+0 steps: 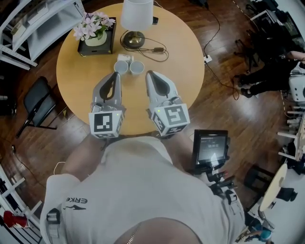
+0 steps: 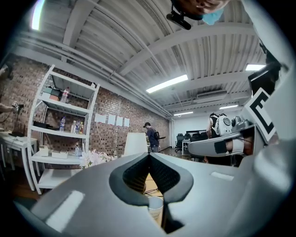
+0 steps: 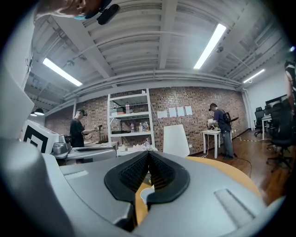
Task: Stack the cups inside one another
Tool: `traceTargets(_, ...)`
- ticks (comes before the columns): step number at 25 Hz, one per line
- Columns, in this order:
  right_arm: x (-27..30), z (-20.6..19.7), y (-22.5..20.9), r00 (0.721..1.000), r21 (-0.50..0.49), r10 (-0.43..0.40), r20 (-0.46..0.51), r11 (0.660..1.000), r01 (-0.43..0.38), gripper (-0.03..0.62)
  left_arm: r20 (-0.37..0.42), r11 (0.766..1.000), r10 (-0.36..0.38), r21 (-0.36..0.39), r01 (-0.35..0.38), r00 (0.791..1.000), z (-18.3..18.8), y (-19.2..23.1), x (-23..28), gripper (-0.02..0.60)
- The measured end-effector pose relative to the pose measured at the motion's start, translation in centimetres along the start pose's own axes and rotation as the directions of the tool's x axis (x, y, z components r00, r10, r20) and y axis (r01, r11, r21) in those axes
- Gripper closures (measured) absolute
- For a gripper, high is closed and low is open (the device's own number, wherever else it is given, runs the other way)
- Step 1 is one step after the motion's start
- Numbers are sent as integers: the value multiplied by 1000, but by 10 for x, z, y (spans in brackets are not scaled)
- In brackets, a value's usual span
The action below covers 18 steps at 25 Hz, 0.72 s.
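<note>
Two small white cups stand side by side on the round wooden table (image 1: pixel 86 86), the left cup (image 1: pixel 121 67) touching the right cup (image 1: pixel 137 67). My left gripper (image 1: pixel 116 74) hovers just short of the left cup, jaws shut and empty. My right gripper (image 1: pixel 149 73) is beside the right cup, a little to its right, also shut on nothing. In the left gripper view, a cup (image 2: pixel 155 206) shows below the shut jaws of the left gripper (image 2: pixel 149 155). In the right gripper view, a cup rim (image 3: pixel 145 194) peeks under the closed right gripper (image 3: pixel 149 153).
A small white object (image 1: pixel 125 57) lies just behind the cups. Further back stand a lamp (image 1: pixel 136 14) with a trailing cable (image 1: pixel 157 49) and a flower pot (image 1: pixel 95 32) on a dark tray. A folding chair (image 1: pixel 37 102) sits left of the table, a screen device (image 1: pixel 210 147) at right.
</note>
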State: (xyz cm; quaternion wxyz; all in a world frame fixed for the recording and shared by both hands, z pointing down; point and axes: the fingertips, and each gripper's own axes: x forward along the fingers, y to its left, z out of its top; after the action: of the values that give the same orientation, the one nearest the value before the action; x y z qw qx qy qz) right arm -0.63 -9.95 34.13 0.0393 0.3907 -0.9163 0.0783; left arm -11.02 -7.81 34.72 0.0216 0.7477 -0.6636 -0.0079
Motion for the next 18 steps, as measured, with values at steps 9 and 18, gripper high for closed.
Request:
traceTargets(9, 35, -66, -29, 991, 48, 12, -132, 999, -5, 580, -144, 999, 50, 0, -51, 988, -69, 14, 31, 580)
traceTargets(18, 56, -138, -51, 963, 107, 21, -267, 994, 8, 580, -303, 998, 61, 1, -64, 951, -148, 22, 47, 580)
